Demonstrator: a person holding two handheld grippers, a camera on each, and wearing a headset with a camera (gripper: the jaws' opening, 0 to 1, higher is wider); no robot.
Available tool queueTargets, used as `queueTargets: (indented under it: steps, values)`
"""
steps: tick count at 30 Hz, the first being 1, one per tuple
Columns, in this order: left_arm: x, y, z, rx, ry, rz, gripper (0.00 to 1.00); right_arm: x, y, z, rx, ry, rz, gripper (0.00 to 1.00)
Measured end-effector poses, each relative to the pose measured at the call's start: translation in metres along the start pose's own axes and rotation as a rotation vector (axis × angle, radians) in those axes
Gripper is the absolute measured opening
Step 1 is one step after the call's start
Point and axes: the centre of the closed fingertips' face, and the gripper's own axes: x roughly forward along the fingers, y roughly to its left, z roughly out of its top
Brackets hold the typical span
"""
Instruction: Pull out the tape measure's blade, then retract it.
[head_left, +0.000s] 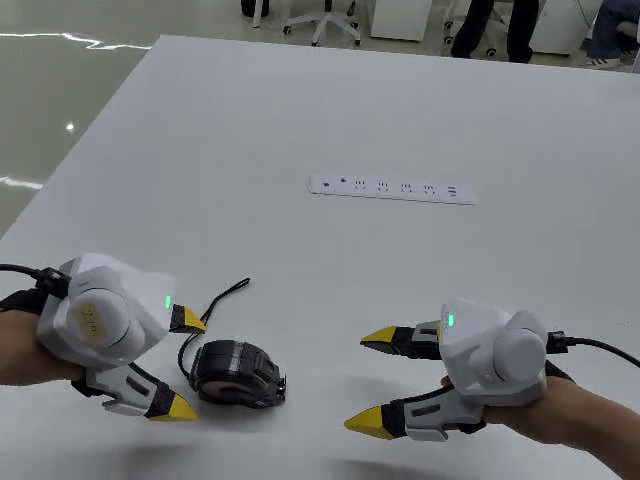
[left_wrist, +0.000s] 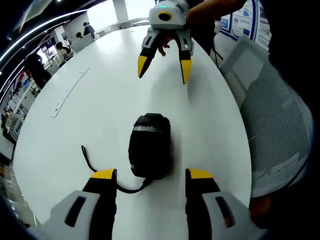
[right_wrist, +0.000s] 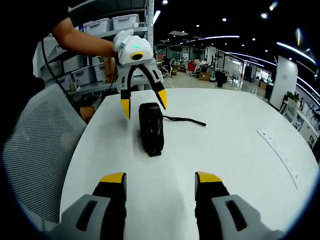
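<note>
Tape measure (head_left: 238, 373), black, blade wound in, lies on its side near the front edge of a white desk (head_left: 400, 110); its black strap (head_left: 215, 305) trails beside it. White power strip (head_left: 390, 188) sits further back. Glossy floor (head_left: 50, 90) and office chair (head_left: 322, 18) beyond. Left gripper (head_left: 188, 365): fingers (left_wrist: 103, 176) spread wide, empty, tips just beside the case. Right gripper (head_left: 367, 378): fingers (right_wrist: 114, 179) spread wide, empty, apart from the case, pointing toward it.
</note>
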Motion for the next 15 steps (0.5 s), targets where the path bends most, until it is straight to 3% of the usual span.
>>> queueTargets:
  steps: [15]
  values:
    - [0.006,0.001,-0.008,0.027,0.007,-0.035,0.45,0.035,0.005,0.003,-0.008,-0.003,0.057,0.52]
